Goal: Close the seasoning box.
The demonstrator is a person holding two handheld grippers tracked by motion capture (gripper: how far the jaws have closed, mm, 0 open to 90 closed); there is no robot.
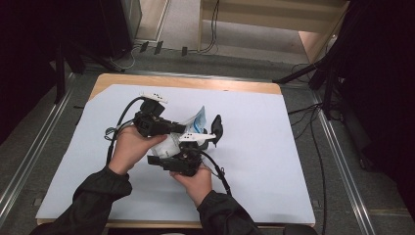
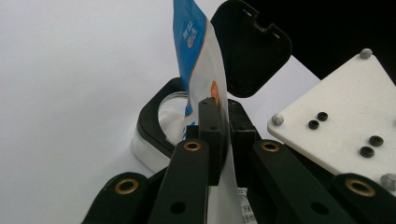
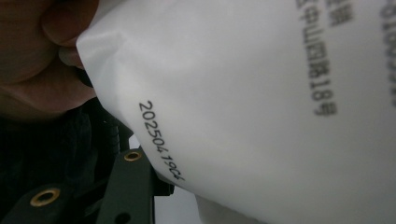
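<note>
A white pouch [image 1: 198,122] with a blue top is held up over the table between both grippers. In the left gripper view my left gripper [image 2: 223,116] is shut on the pouch [image 2: 201,60], its jaws pinching one thin edge. From the near side my right gripper [image 1: 159,160] grips the lower part. In the right gripper view the white back of the pouch [image 3: 257,93], printed with a date code, lies against one finger [image 3: 128,186] and hides the other. Just behind the pouch stands a small box with a black rim [image 2: 152,126] and an open black lid [image 2: 247,46].
A pale sheet [image 1: 259,161] covers the wooden table [image 1: 195,82]. The box's black lid [image 1: 217,128] stands up right of the pouch. The right gripper's white plate [image 2: 345,126] lies close beside the left jaws. Dark stands and cables [image 1: 318,142] surround the table.
</note>
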